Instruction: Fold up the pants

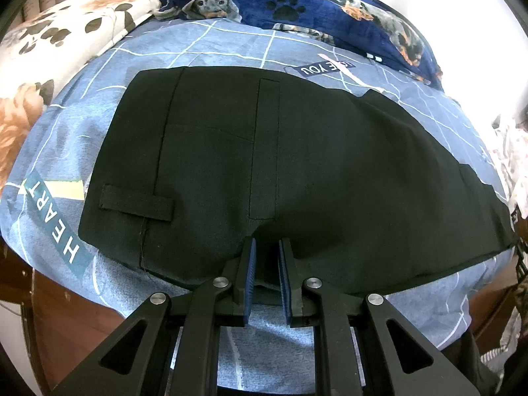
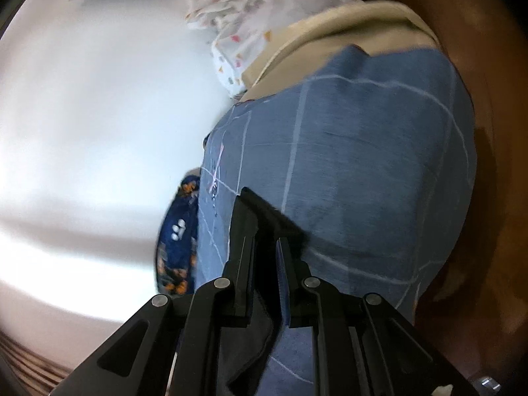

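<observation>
Black pants [image 1: 264, 148] lie flat across the blue bedsheet [image 1: 231, 43], waistband and a belt loop to the left, the legs running off right. My left gripper [image 1: 266, 250] points down at their near edge, shut on a pinch of the black cloth, which puckers up between the blue pads [image 1: 251, 277]. In the right wrist view my right gripper [image 2: 267, 241] is shut on a fold of the same black pants [image 2: 264, 211]. The cloth sticks out past the fingertips and hangs below them, lifted off the sheet [image 2: 363, 165].
A dark blue dog-print blanket [image 1: 297, 0] and a cream paw-print blanket [image 1: 66, 33] lie bunched at the bed's far side. A white dotted cloth [image 2: 264, 10] and a beige one [image 2: 346, 23] sit at the bed's end. Brown wood [image 1: 66, 313] borders the bed, by a white wall [image 2: 99, 115].
</observation>
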`<state>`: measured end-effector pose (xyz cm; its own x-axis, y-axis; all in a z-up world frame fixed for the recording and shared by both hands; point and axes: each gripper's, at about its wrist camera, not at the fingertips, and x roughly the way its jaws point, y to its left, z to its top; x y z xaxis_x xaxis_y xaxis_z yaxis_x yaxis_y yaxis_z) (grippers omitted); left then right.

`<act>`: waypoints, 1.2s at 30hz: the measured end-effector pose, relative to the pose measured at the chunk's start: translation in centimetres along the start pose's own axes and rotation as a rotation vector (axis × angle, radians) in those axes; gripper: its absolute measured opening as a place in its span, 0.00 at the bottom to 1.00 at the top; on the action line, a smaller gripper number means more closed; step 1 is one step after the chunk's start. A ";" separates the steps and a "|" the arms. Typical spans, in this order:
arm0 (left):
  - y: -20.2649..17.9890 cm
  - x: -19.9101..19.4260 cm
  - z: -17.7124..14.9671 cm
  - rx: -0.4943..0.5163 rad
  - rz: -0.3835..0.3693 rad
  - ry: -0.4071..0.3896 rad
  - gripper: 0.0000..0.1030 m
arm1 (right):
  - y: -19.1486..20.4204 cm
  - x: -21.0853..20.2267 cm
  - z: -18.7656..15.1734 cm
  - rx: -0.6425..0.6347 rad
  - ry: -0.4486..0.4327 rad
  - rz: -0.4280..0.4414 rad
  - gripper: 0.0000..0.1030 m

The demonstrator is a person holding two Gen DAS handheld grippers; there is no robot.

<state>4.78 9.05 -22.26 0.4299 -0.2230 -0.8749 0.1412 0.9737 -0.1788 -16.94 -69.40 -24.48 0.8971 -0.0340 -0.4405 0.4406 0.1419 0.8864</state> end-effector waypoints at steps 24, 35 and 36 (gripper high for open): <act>-0.2 0.0 -0.1 -0.009 0.003 -0.010 0.15 | 0.4 1.7 -0.1 0.004 0.071 0.051 0.41; -0.4 0.1 0.0 0.007 0.012 -0.007 0.16 | 3.9 5.5 -0.7 -0.204 0.158 -0.178 0.10; -0.4 0.0 0.0 0.008 0.007 -0.006 0.19 | 4.2 5.3 -0.4 -0.220 0.152 -0.199 0.10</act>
<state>4.70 8.61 -22.20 0.4358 -0.2168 -0.8736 0.1457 0.9747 -0.1692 -10.31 -68.61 -23.12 0.7715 0.0633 -0.6330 0.5744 0.3586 0.7359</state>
